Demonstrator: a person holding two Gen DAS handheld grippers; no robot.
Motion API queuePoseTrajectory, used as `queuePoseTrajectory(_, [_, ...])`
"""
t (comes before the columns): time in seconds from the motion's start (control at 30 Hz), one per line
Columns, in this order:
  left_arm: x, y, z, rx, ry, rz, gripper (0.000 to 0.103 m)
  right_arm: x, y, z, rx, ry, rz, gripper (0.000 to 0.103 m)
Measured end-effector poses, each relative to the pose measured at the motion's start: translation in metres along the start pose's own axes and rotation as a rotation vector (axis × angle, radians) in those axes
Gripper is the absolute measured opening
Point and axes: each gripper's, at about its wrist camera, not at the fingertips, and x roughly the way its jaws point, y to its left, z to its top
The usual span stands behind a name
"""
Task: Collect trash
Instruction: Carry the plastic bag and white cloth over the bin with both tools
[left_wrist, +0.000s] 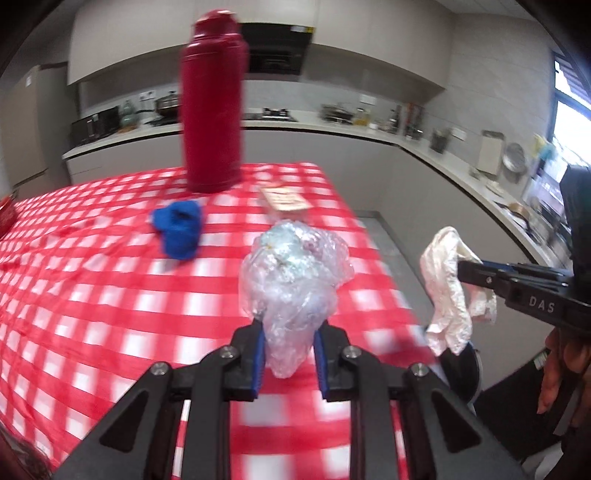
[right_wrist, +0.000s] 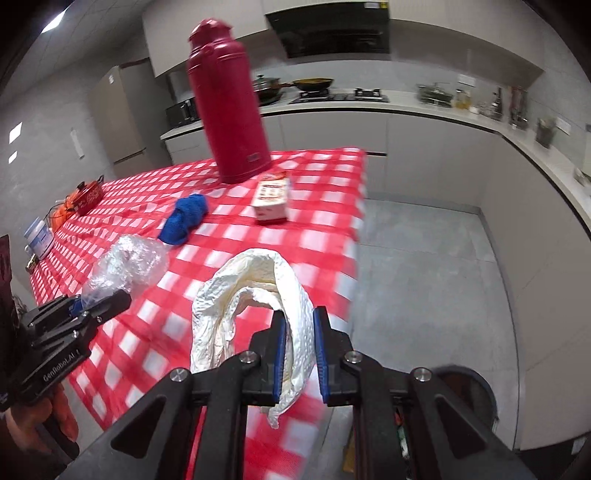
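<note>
My left gripper (left_wrist: 290, 328) is shut on a crumpled clear plastic bag (left_wrist: 291, 273), held up over the red checked tablecloth (left_wrist: 110, 295). My right gripper (right_wrist: 299, 317) is shut on a crumpled white paper towel (right_wrist: 251, 291), which hangs between its blue pads near the table's right edge. Seen from the left wrist, the right gripper (left_wrist: 461, 271) carries the paper towel (left_wrist: 448, 291) off the table's right side. Seen from the right wrist, the left gripper (right_wrist: 101, 301) holds the plastic bag (right_wrist: 125, 266) at the left. A dark round bin (right_wrist: 465, 391) stands on the floor, low at the right.
A tall red thermos (right_wrist: 229, 103) stands at the table's far end, with a blue cloth (right_wrist: 186, 218) and a small carton (right_wrist: 271, 201) in front of it. A white jar (right_wrist: 38, 238) and red items (right_wrist: 86, 194) sit far left. Kitchen counters (right_wrist: 443, 110) line the back and right walls.
</note>
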Motion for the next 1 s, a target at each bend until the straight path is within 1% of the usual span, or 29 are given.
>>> queuePoseTrajectory(0.27, [0.001,-0.077,-0.007,0.075,0.004,-0.080,0.023,-0.049,-0.063,-0.036,0.070,-0.016,-0.058,0.016])
queuePoseTrajectory(0.5, [0.008,-0.138,-0.021,0.116,0.021,-0.129,0.023,-0.087,-0.125,-0.070,0.122,-0.022,-0.111,0.016])
queuePoseTrajectory(0.73, [0.017,-0.187,-0.045,0.146,0.070,-0.158,0.023,-0.103,-0.177,-0.103,0.163,-0.001,-0.136,0.016])
queuePoseTrajectory(0.83, [0.021,-0.204,-0.050,0.163,0.088,-0.170,0.023,-0.104,-0.196,-0.116,0.186,0.015,-0.141,0.016])
queuePoseTrajectory(1.0, [0.031,-0.222,-0.054,0.185,0.112,-0.189,0.023,-0.106,-0.216,-0.133,0.208,0.037,-0.158,0.016])
